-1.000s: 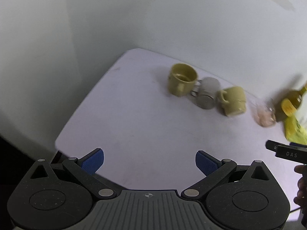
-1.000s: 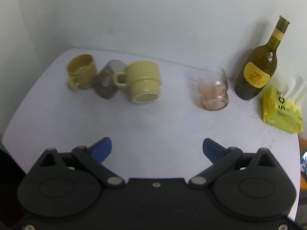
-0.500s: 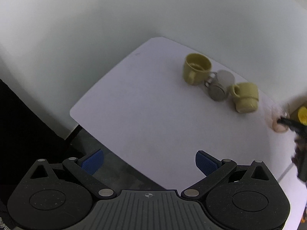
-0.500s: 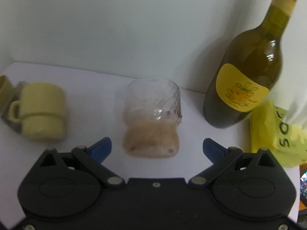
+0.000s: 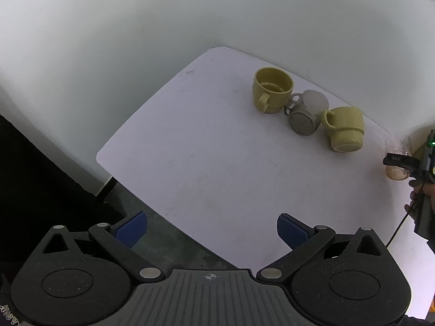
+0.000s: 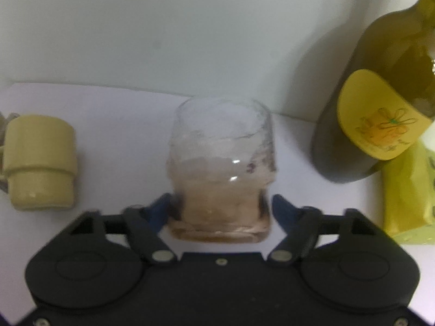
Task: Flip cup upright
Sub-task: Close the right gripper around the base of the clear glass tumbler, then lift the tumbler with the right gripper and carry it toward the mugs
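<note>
The right gripper (image 6: 220, 209) stands half open with its blue pads either side of the base of the clear, pink-tinted glass cup (image 6: 220, 174), which lies on the white desk (image 6: 117, 125) just left of the olive-green wine bottle with a yellow label (image 6: 380, 119); whether the pads touch the glass I cannot tell through the blur. The left gripper (image 5: 210, 231) is wide open and empty, well apart from that bottle over the desk's near edge. By my reading the flip has not begun: closing, lifting and turning remain, and the cup's mouth direction is unclear.
</note>
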{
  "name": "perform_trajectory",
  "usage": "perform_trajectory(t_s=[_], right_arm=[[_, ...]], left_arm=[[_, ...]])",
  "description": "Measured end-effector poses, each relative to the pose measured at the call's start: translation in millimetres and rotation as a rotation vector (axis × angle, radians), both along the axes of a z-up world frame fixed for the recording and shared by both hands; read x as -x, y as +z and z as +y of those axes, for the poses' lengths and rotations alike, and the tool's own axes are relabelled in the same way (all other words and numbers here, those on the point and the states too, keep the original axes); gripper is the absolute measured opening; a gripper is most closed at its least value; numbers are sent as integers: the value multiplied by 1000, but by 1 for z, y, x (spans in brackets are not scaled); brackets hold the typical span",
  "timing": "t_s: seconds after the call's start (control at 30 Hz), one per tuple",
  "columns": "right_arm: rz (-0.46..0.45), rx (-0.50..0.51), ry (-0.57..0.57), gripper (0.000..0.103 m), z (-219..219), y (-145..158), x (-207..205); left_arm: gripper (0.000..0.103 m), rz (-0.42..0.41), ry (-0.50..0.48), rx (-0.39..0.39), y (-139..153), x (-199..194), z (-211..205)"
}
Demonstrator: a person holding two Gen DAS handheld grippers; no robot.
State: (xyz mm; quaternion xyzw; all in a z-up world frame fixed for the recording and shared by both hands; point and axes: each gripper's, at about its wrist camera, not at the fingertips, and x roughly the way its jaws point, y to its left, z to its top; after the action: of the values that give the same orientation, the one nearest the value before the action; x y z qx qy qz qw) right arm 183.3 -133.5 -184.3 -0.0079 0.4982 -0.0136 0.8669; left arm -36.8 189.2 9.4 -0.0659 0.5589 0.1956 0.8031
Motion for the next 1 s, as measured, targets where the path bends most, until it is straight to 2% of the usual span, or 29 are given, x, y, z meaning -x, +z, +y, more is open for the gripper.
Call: perform_trajectory(t_s=[0.07, 0.2, 0.5, 0.7, 1.0], right_arm=[[-5, 21, -5, 71, 7, -1, 5], [-1, -2, -13, 71, 15, -4, 12], [21, -7, -9, 71, 62, -3, 63], [56, 1, 29, 71, 109, -4, 103], [95, 8, 44, 71, 173, 2, 132]], left_arm=[[103, 1, -6, 3, 0, -2, 2], [103, -12, -37, 2, 1, -11, 6], [103, -45, -125, 26, 4, -27, 20], [103, -55, -161, 61, 1, -28, 35], [103, -43, -222, 100, -5, -22, 53]])
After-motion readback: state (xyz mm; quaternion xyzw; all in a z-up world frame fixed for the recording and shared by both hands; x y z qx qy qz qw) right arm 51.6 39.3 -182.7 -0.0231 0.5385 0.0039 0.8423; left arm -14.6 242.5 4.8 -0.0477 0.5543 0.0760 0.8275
